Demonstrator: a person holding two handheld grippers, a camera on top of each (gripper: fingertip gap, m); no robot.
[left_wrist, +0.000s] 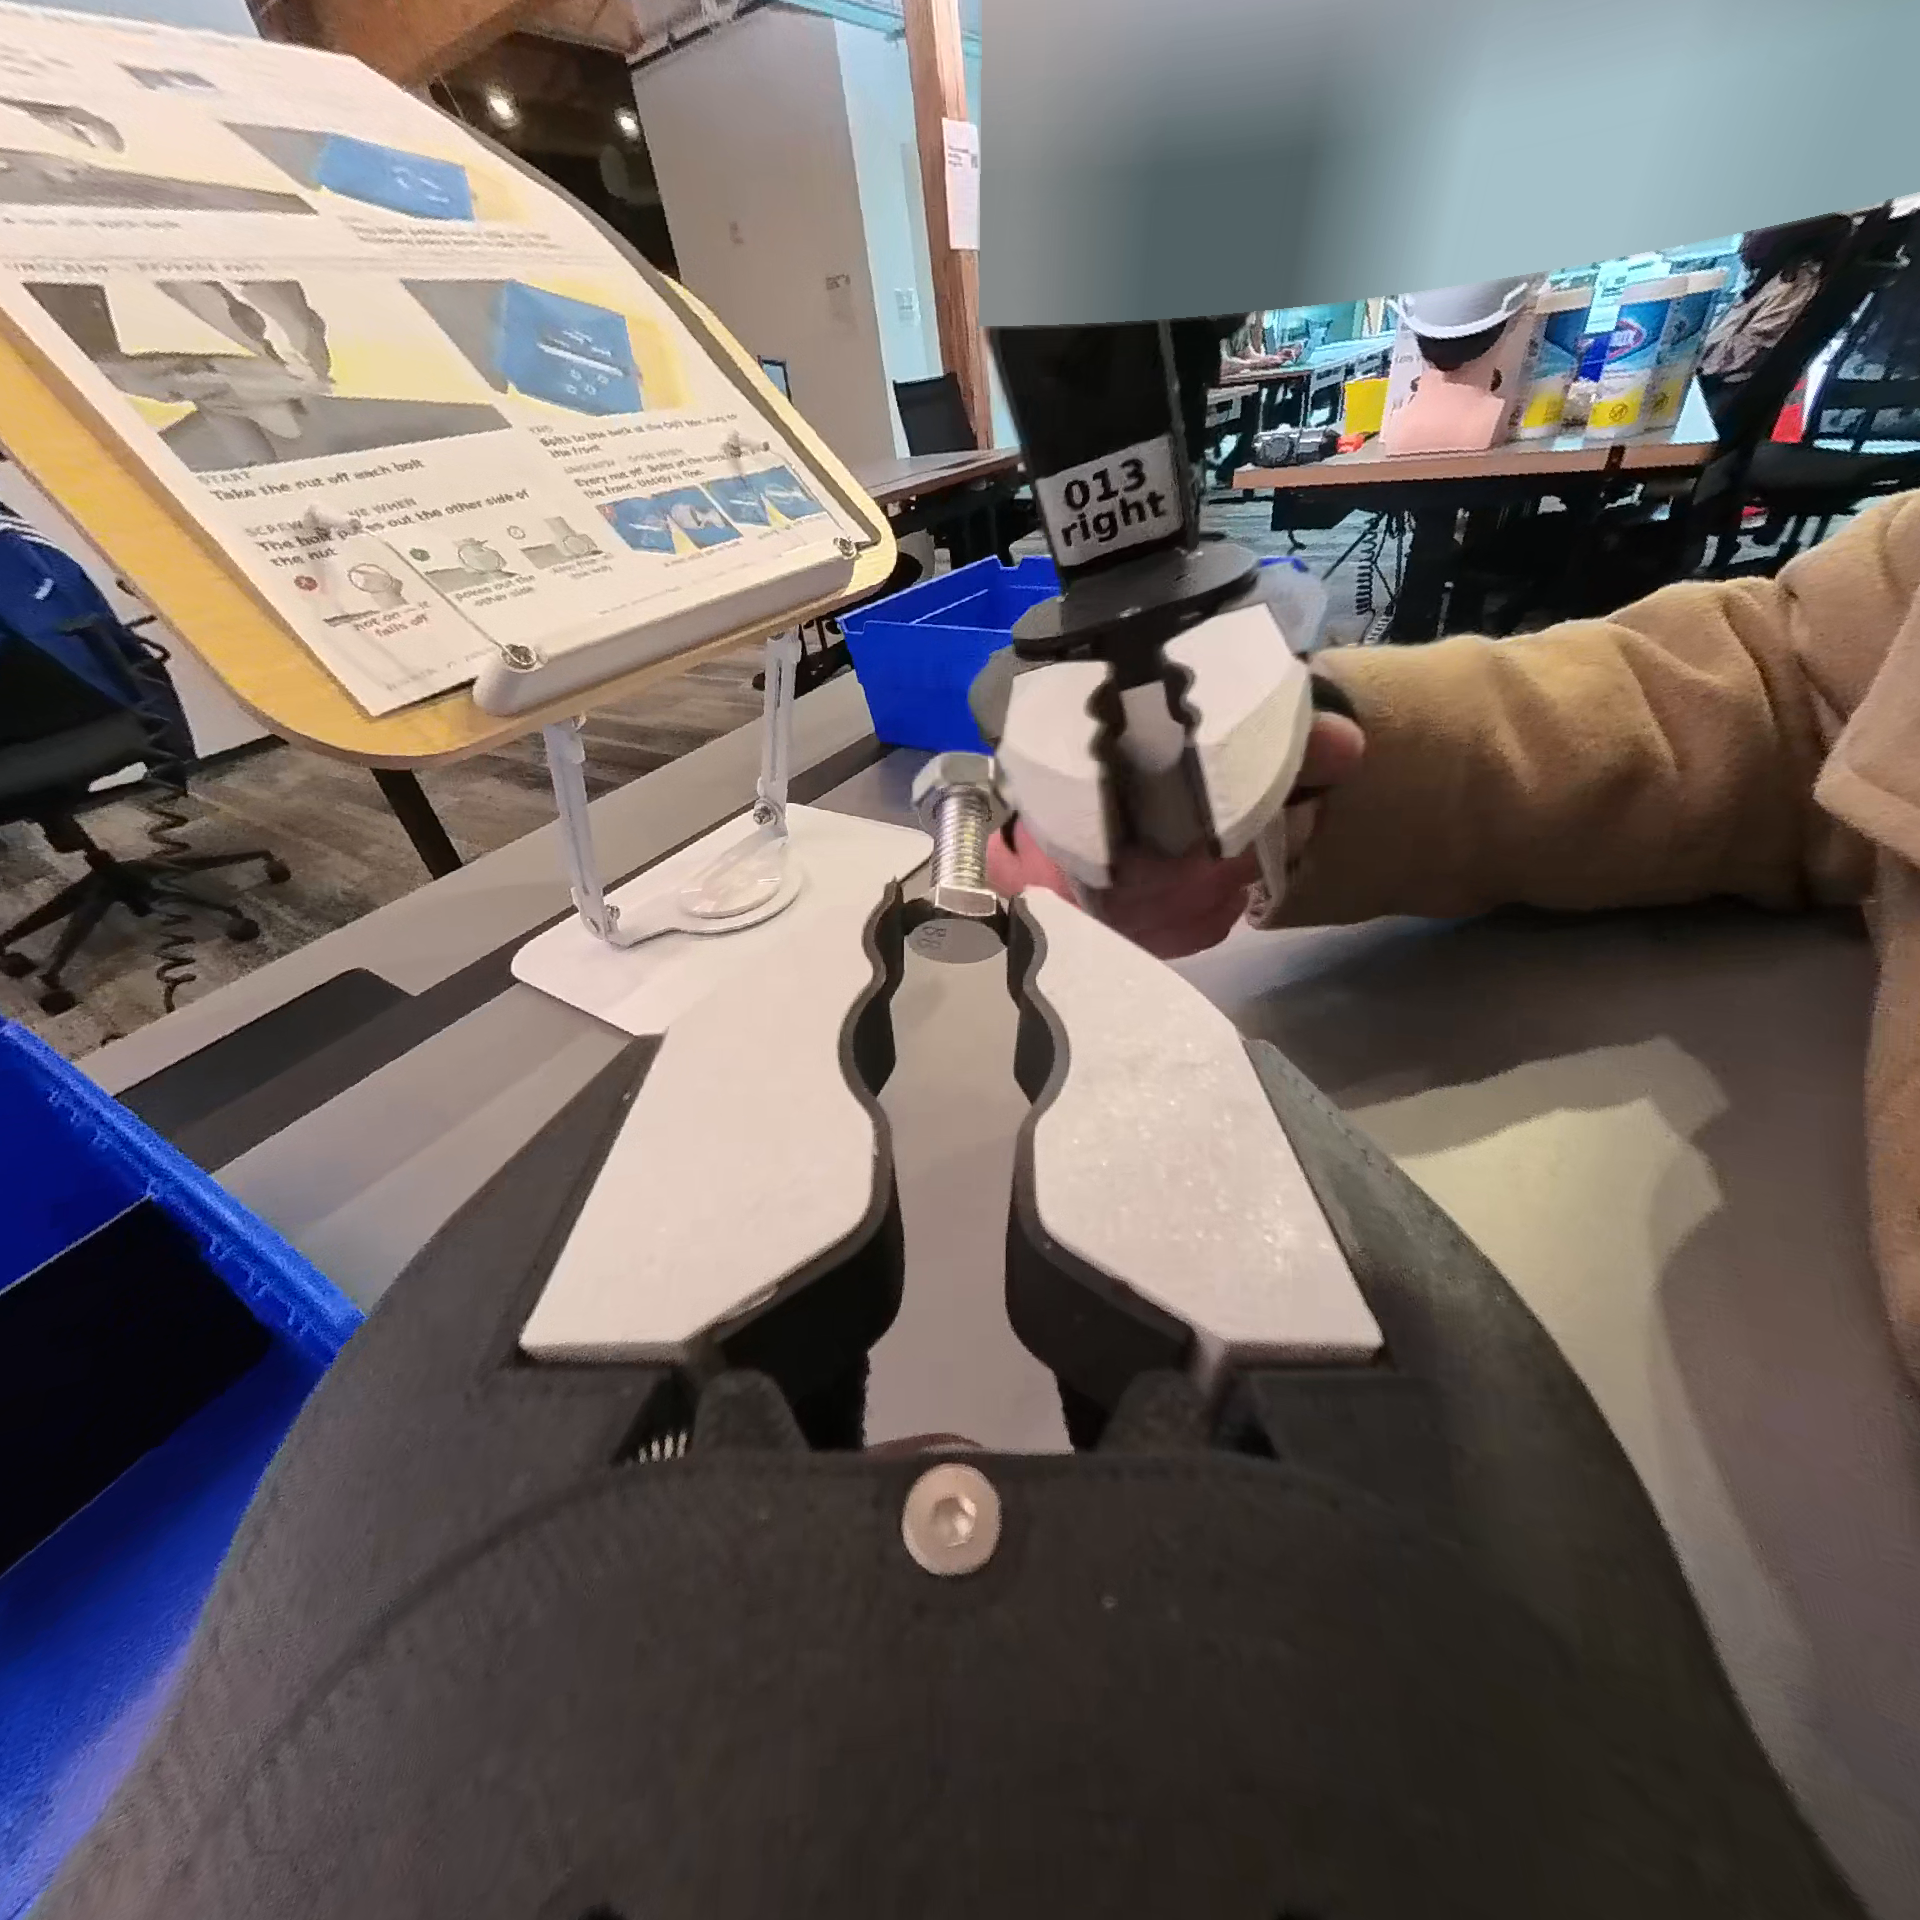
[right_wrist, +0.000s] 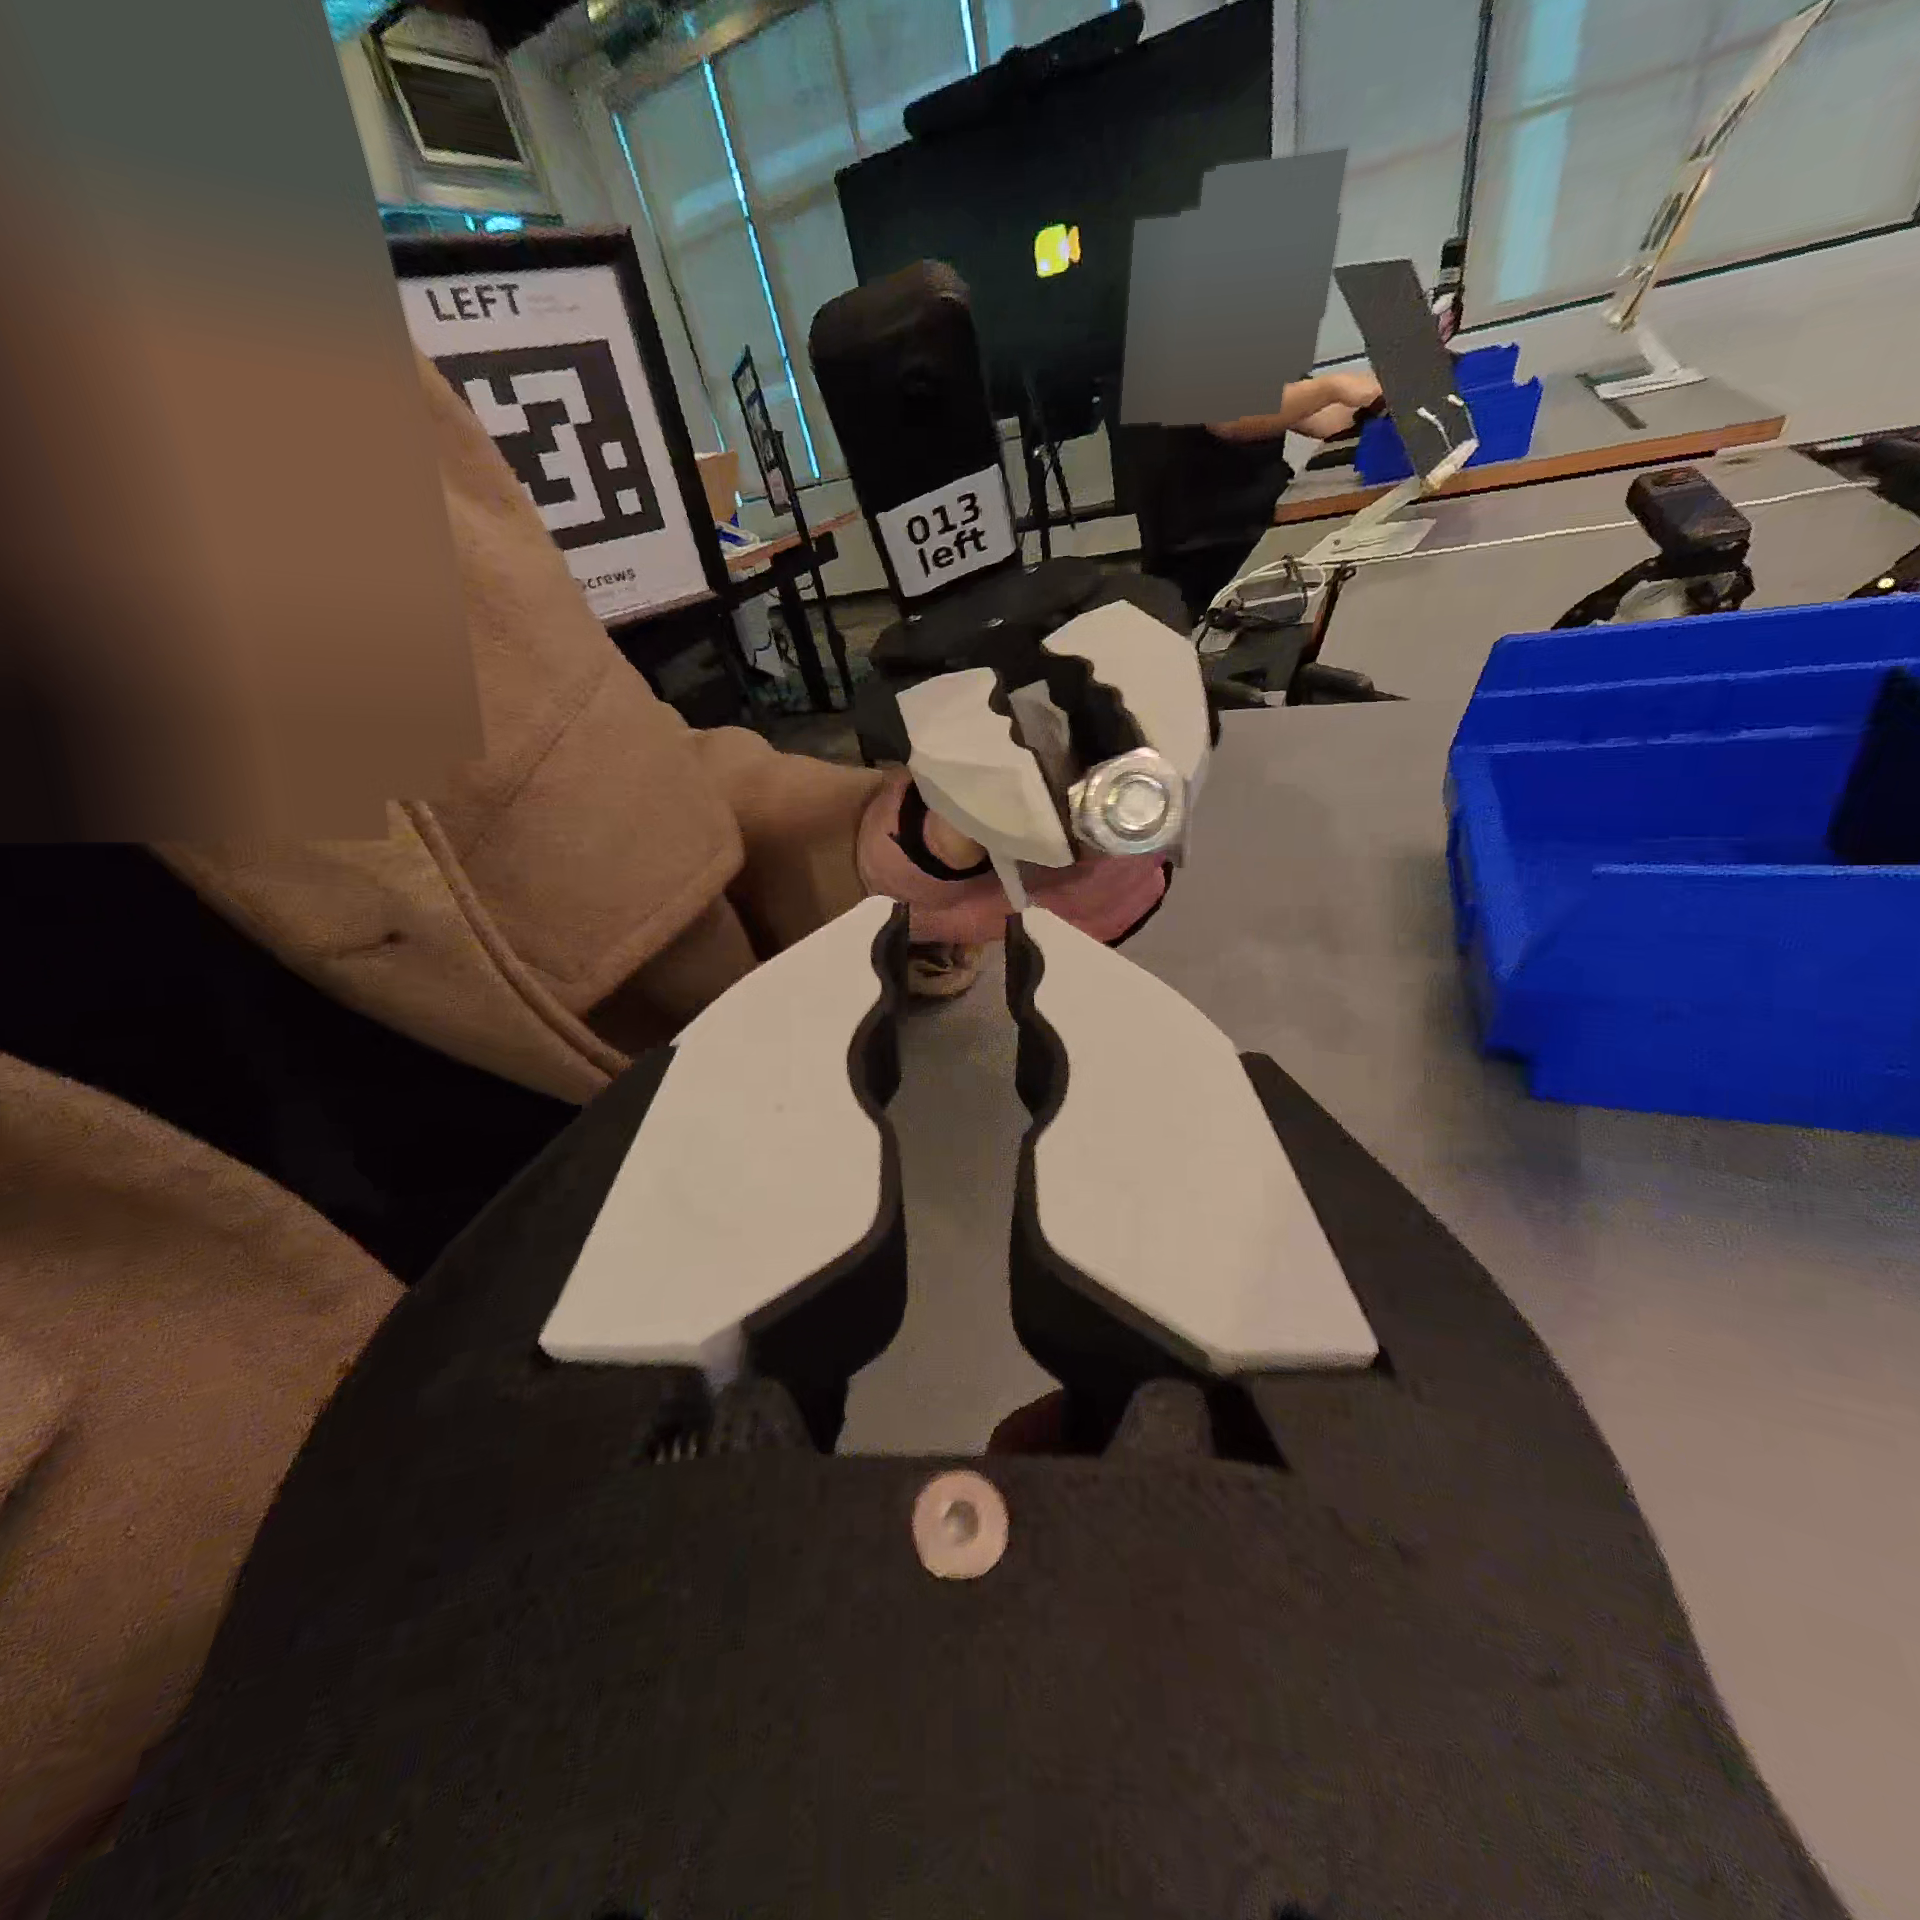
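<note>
The left gripper (left_wrist: 954, 914), black-bodied with flat white finger plates edged in wavy black rubber, pinches the hexagonal head of a silver threaded steel bolt (left_wrist: 961, 831) between its fingertips. The bolt stands out past the tips, its shank ridged with fine thread, and a silver hex nut (left_wrist: 951, 777) sits at its far end. In the right wrist view the same bolt (right_wrist: 1132, 805) faces the camera end-on, the nut ringing its tip, held above the near part of the smooth grey tabletop (right_wrist: 1558, 1247).

The right gripper (right_wrist: 954, 925), of the same make, has its fingers spread a little with nothing between them; through the gap only the tabletop and the person's hand show. In the left wrist view its faceted white fingers (left_wrist: 1049, 800) sit just beside the nut, though whether they touch it I cannot tell.

A blue ribbed plastic bin (right_wrist: 1662, 935) with inner dividers stands toward the right edge of the tabletop; what lies in its compartments is hidden. A second blue bin (left_wrist: 935, 644) sits toward the far edge, and the corner of a third (left_wrist: 156, 1299) lies at the left; their contents are also out of sight.

A pale wooden board carrying a printed sheet (left_wrist: 416, 416) is tilted on a white metal stand (left_wrist: 727, 935) toward the far left of the tabletop. Tan fabric sleeves (left_wrist: 1558, 748) cover the person's arms.
</note>
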